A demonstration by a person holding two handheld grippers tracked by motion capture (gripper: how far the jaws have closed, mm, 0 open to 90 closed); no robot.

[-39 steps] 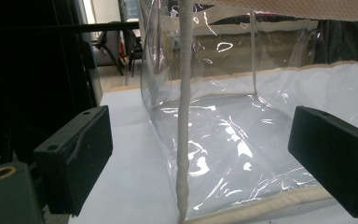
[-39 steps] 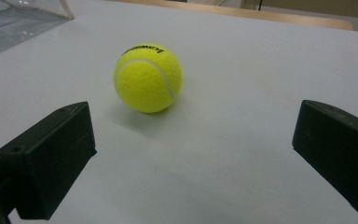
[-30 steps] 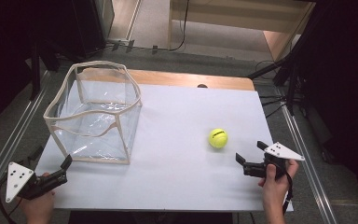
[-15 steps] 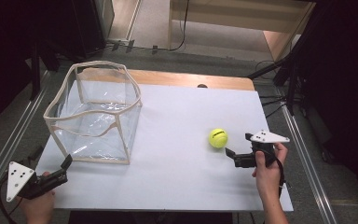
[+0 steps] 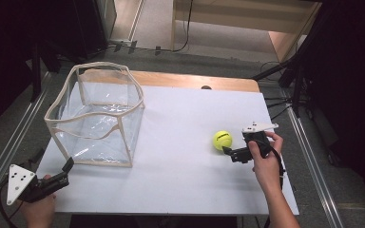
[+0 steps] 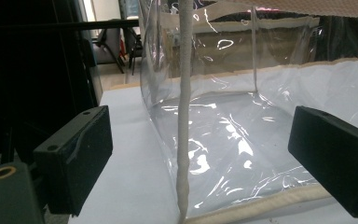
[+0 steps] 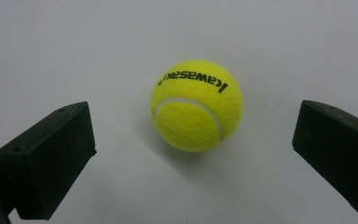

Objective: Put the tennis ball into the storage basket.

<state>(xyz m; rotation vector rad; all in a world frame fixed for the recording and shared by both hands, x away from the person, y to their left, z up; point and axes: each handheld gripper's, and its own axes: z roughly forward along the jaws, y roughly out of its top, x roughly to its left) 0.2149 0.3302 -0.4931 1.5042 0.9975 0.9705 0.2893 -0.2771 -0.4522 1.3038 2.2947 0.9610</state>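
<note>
My right tool (image 5: 227, 151) sits on the counter (image 5: 180, 142), jaws wide apart, just beside the ball (image 5: 222, 140), not touching it.

Yellow tennis ball (image 5: 222, 140), loose on table

Over the last second we have brought the right gripper (image 5: 229, 153) forward and inward from the table's (image 5: 180, 190) near right edge. Its spread jaws now sit just beside the yellow tennis ball (image 5: 222, 140), closer than half a second ago, not touching it.
</note>
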